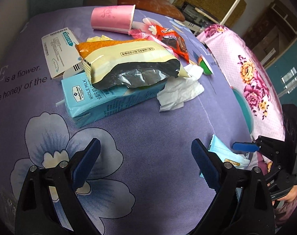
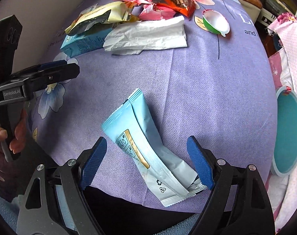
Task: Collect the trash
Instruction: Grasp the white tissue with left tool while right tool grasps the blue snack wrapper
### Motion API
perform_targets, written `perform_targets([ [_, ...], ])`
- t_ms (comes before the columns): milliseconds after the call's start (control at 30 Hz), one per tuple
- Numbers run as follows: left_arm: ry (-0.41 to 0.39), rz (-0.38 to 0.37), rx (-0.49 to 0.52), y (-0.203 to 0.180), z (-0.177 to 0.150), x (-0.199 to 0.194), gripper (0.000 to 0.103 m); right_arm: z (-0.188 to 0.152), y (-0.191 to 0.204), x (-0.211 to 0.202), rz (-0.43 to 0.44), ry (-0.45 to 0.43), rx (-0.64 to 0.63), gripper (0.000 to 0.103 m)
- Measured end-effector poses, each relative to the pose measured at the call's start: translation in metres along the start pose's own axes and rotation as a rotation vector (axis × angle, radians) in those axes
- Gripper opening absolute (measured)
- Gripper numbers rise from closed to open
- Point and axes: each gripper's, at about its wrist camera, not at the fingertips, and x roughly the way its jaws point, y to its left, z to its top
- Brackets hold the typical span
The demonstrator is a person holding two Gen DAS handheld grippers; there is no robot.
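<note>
Both grippers, left gripper [image 1: 145, 163] and right gripper [image 2: 146, 161], gape wide, gripping nothing; pale blue wrapper [image 2: 148, 148] lies between right jaws.

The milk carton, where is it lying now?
In the left wrist view, the milk carton lies left of centre on the purple cloth, under the yellow snack bag, beside the white tissue.

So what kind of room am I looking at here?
Most likely a lived-in home, perhaps a bedroom or sitting room. The litter lies on a purple flower-printed cloth with a pink floral quilt beside it, and a wooden cabinet stands behind.
</note>
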Motion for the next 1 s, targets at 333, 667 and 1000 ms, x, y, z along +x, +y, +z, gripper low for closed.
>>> perform_targets([
  [333,0.001,-0.014,0.033,-0.019,0.008,0.013,0.094,-0.002,0.002,0.006,-0.023,-0.017,-0.001,0.032],
  [667,-0.079,-0.007,0.055,-0.056,0.025,0.036,0.086,-0.007,-0.049,-0.018,-0.015,-0.116,0.156,0.03],
  [1000,0.008,-0.011,0.138,-0.084,0.029,0.064,0.026,-0.019,-0.103,-0.04,0.002,-0.201,0.296,0.03],
])
